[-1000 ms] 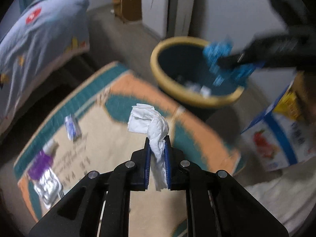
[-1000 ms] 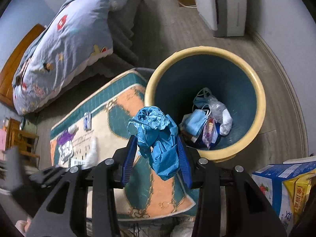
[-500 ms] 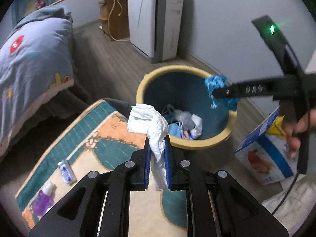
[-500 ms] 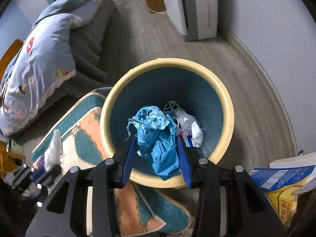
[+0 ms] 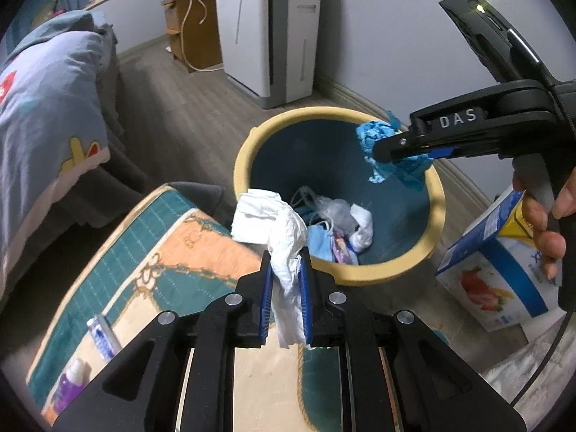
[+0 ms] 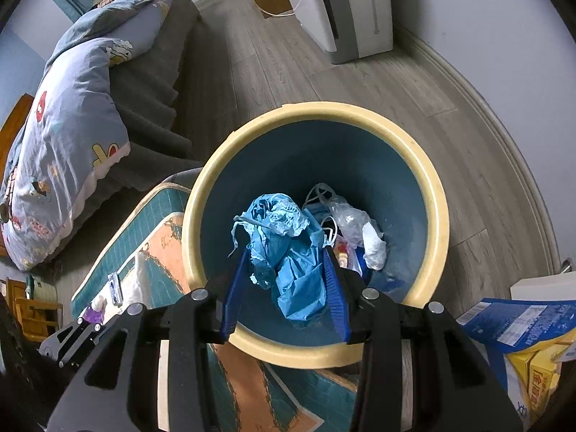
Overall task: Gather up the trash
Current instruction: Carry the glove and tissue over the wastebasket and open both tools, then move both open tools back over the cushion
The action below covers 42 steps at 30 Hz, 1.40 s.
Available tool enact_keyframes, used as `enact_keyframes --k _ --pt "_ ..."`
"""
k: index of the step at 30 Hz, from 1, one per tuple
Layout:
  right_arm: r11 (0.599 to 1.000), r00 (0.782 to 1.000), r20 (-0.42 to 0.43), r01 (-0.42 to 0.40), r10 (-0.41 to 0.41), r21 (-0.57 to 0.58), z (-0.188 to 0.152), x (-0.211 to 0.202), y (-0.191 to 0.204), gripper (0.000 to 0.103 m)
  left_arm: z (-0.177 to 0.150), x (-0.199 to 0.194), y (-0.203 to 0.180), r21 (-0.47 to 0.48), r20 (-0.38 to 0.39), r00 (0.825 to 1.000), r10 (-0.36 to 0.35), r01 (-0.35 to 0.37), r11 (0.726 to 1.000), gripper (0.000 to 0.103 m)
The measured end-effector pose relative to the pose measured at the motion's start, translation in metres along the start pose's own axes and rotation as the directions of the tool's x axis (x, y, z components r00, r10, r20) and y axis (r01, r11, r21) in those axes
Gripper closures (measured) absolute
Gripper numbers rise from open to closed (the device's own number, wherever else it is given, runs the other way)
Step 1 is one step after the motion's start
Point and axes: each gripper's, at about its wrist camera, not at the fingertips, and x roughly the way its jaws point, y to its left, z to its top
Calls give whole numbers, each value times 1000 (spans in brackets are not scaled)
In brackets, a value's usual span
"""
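My left gripper [image 5: 285,262] is shut on a crumpled white tissue [image 5: 273,223], held just short of the near rim of a yellow-rimmed blue trash bin [image 5: 437,216]. My right gripper [image 6: 286,252] is shut on a crumpled blue wad [image 6: 288,252] and hangs over the open mouth of the trash bin [image 6: 439,194]. In the left wrist view the right gripper [image 5: 374,154] reaches in from the right with the blue wad [image 5: 381,144] above the bin's far side. Masks, plastic and a white scrap [image 6: 372,244] lie at the bin's bottom.
A patterned rug [image 5: 172,252] beside the bin carries a small tube [image 5: 104,334] and a purple bottle [image 5: 72,381]. A blue-and-white carton [image 5: 496,273] stands right of the bin. A bed with a blue quilt [image 6: 64,126] lies left, a white appliance [image 5: 273,28] behind.
Both grippers have moved toward the bin with their loads. The blue wad went from beside the rim to over the bin's mouth; the white tissue came from over the rug to the bin's near edge.
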Motion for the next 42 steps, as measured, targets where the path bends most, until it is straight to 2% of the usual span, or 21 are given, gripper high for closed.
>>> enact_keyframes --k 13,19,21,23,26,29,32,35,42 --pt "997 999 -10 32 -31 67 11 14 -16 61 19 27 -15 21 13 997 -79 78 997 89" --pt "995 999 13 47 -48 85 13 11 -23 60 26 32 -17 9 38 995 -93 93 996 72" --pt "994 998 23 49 -52 95 14 9 -24 55 27 33 -16 3 41 995 -92 92 996 55" --pt "993 998 29 46 -50 106 14 8 -25 41 27 32 -16 0 45 996 -78 78 997 44" --pt "993 998 35 40 -44 108 14 7 -21 33 26 28 -14 -5 53 997 -58 59 998 41" --pt "994 998 48 33 -38 106 13 3 -15 20 24 21 -10 -20 68 997 -35 36 999 26" --pt "995 997 64 28 -34 97 12 -3 -8 13 22 12 -5 -24 73 997 -22 24 999 24" --pt "996 997 69 20 -26 87 9 -6 0 11 19 2 -3 -26 85 996 -5 8 1000 18" --pt "996 997 72 -7 0 87 0 -12 18 8 9 -23 -1 -29 101 994 46 -43 999 15"
